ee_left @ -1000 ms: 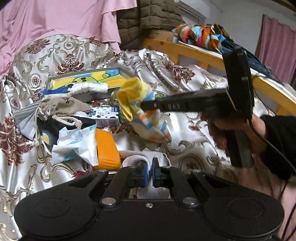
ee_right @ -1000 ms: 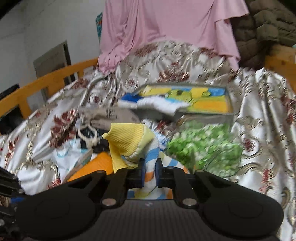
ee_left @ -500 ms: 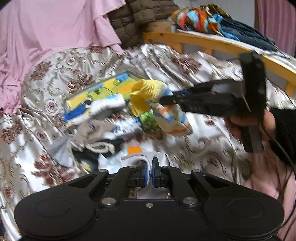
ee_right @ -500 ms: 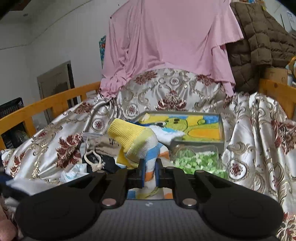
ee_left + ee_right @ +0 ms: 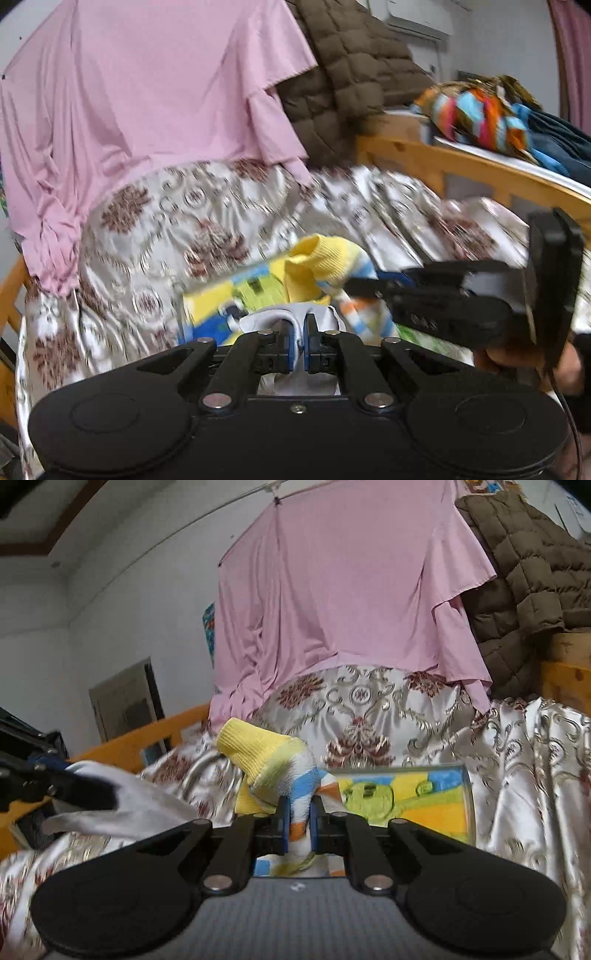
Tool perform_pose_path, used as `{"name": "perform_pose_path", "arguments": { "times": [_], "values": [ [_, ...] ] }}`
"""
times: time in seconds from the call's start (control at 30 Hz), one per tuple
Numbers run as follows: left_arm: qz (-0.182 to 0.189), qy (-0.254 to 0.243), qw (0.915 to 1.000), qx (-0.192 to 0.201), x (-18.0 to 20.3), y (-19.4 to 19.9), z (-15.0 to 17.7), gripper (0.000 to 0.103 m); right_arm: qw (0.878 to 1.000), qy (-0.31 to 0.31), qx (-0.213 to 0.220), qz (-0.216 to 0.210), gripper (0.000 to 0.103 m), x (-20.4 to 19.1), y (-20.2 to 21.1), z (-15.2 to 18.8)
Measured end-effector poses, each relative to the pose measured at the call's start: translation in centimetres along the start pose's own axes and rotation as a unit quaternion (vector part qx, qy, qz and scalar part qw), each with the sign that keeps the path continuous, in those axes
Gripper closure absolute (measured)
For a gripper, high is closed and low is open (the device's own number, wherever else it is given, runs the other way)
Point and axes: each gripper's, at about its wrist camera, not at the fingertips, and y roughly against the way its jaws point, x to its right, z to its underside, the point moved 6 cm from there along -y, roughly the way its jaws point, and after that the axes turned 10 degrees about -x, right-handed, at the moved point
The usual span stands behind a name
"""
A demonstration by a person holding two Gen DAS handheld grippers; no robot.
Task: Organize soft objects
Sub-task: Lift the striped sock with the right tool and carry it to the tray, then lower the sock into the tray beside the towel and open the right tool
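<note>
My left gripper [image 5: 300, 332] is shut on a white sock [image 5: 266, 317], which bunches over its blue pads. From the right wrist view the same left gripper [image 5: 107, 794] reaches in from the left, and the white sock [image 5: 140, 812] hangs from it. My right gripper [image 5: 298, 823] is shut on a yellow-cuffed sock with blue and orange stripes [image 5: 273, 760]. Seen from the left wrist, the right gripper [image 5: 354, 284] holds the striped sock [image 5: 325, 262] just beyond the white one. Both socks hang above a cartoon-printed box [image 5: 406, 801] on the bed.
A pink garment [image 5: 147, 110] and a brown quilted jacket [image 5: 351, 81] hang behind the patterned satin bedspread [image 5: 369, 709]. A wooden bed rail [image 5: 461, 170] carries a pile of colourful clothes [image 5: 480, 110]. A person's hand [image 5: 517, 356] holds the right gripper's handle.
Both grippers have risen and moved toward the cartoon box, each still holding its sock. The clutter on the bed has dropped out of view.
</note>
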Motion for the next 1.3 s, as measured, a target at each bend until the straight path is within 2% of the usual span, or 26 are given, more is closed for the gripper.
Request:
{"name": "perform_pose_path", "arguments": {
  "times": [0.17, 0.33, 0.4, 0.63, 0.7, 0.8, 0.9, 0.97, 1.17, 1.3],
  "values": [
    [-0.008, 0.057, 0.9981, 0.021, -1.1, -6.7, -3.6, 0.099, 0.999, -0.037, 0.013, 0.001, 0.092, 4.3, -3.4, -2.3],
    [-0.005, 0.116, 0.9929, 0.023, -0.4, -13.9, -5.7, 0.099, 0.993, -0.119, -0.016, 0.005, 0.092, 10.7, -7.3, -2.3],
    [-0.006, 0.132, 0.9911, 0.017, 0.3, -16.5, -6.0, 0.099, 0.986, -0.166, -0.03, -0.007, 0.092, 13.4, -8.5, -1.8],
    [0.006, 0.161, 0.9867, -0.021, 3.1, -22.7, -4.5, 0.099, 0.975, -0.217, -0.049, 0.004, 0.092, 18.6, -10.2, -0.6],
    [0.005, 0.161, 0.9864, -0.032, 3.7, -23.8, -3.8, 0.098, 0.969, -0.242, -0.049, -0.002, 0.092, 19.9, -10.2, -0.3],
    [0.005, 0.164, 0.9854, -0.044, 4.2, -24.9, -2.9, 0.098, 0.967, -0.254, -0.038, -0.002, 0.092, 21.4, -10.3, -0.7],
    [0.005, 0.17, 0.9839, -0.055, 4.4, -25.7, -2.1, 0.098, 0.967, -0.253, -0.03, -0.007, 0.092, 22.0, -10.7, -1.6],
    [0.003, 0.173, 0.9829, -0.061, 4.2, -26.0, -1.6, 0.098, 0.972, -0.234, -0.035, -0.004, 0.092, 21.8, -11.0, -2.0],
    [-0.002, 0.187, 0.9792, -0.078, 4.1, -26.6, -0.2, 0.094, 0.978, -0.194, -0.074, -0.008, 0.091, 20.5, -12.1, -1.6],
    [-0.009, 0.189, 0.9777, -0.092, 4.1, -26.7, 0.4, 0.09, 0.977, -0.176, -0.117, -0.01, 0.091, 19.7, -13.0, -0.8]
  ]
}}
